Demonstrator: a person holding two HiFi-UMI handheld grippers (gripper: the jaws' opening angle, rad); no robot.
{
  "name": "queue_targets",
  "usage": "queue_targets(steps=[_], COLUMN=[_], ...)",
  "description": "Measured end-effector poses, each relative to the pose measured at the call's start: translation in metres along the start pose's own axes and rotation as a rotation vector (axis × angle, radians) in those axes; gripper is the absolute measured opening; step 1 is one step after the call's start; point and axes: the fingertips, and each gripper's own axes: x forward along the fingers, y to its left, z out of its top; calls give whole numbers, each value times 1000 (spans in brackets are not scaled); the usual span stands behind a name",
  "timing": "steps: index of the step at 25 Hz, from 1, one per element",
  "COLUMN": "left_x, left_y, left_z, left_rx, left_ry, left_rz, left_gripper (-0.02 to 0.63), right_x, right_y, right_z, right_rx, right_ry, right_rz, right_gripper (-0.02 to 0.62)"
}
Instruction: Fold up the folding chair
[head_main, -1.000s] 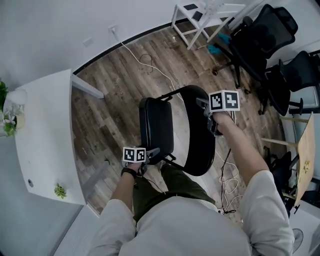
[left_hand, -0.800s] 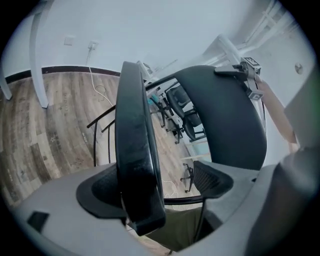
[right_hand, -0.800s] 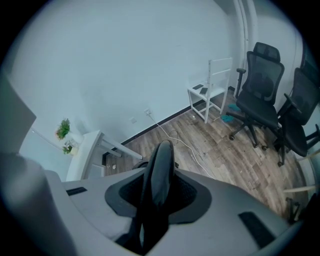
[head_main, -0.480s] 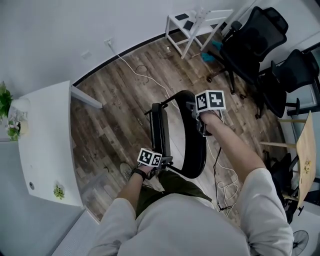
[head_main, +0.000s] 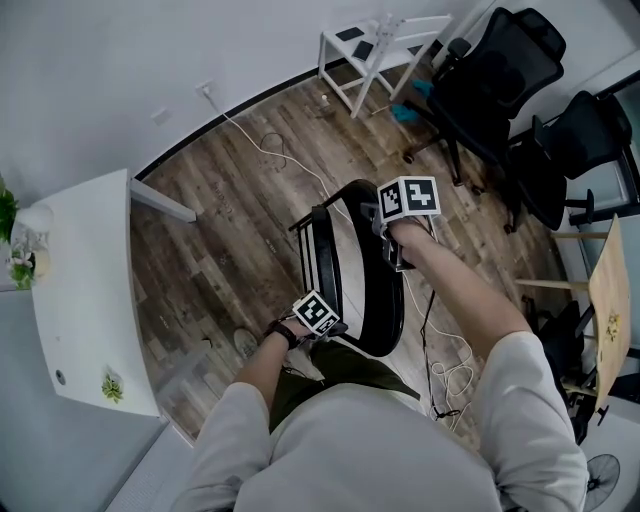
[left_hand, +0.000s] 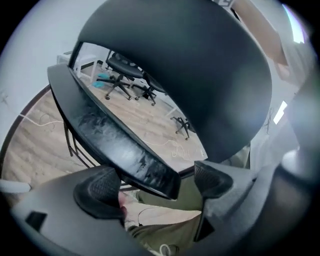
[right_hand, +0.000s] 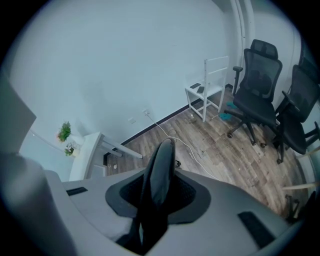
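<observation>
The black folding chair stands in front of me. Its seat (head_main: 322, 262) is tipped up almost vertical, close to the curved backrest (head_main: 385, 300). My left gripper (head_main: 330, 328) is at the seat's near edge. In the left gripper view that seat edge (left_hand: 115, 135) runs between the wide-apart jaws of the left gripper (left_hand: 157, 182), leaning on the left pad (left_hand: 100, 189), with a gap to the right pad (left_hand: 212, 180). My right gripper (head_main: 395, 252) is shut on the backrest's top rim. In the right gripper view the thin backrest edge (right_hand: 160, 160) is pinched between the pads of the right gripper (right_hand: 157, 192).
A white table (head_main: 80, 290) with small plants stands at the left. Black office chairs (head_main: 490, 80) and a white stool (head_main: 375, 45) are at the back right. A white cable (head_main: 270, 150) crosses the wooden floor; more cables (head_main: 450, 370) lie by my right leg.
The seat has swung from lying flat up to nearly vertical against the backrest. My left gripper rose and rolled with its edge, moving right. The right gripper has barely shifted.
</observation>
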Motion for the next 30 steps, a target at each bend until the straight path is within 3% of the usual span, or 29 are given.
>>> queue_targets(steps=[4,8,14,19,22,25,30], left_x=[10,22,30,-3,-56,-112,-138], left_y=[-5,-9,-10,-14,-46,-101,-154], left_z=[3,8,9,17,39,77,125], left_rx=[123,189,180,89,26,21,75], left_ry=[93,143,156,20,-153,-315,-421], left_rz=[15,16,34,76,89,104,300], left_gripper=[446,446,447,453,453,453,468], right_x=[-1,-1,-4,0,0,0,1], right_y=[0,-1,-6,-1,0,-1,-1], right_z=[0,0,-3,-3,-2,-2,-4], right_rx=[10,13,14,18,12,20,47], right_ry=[4,7,13,31,48,61,88], right_rz=[11,13,2,9,0,0,3], right_gripper=[106,104,104,104,104,104,104])
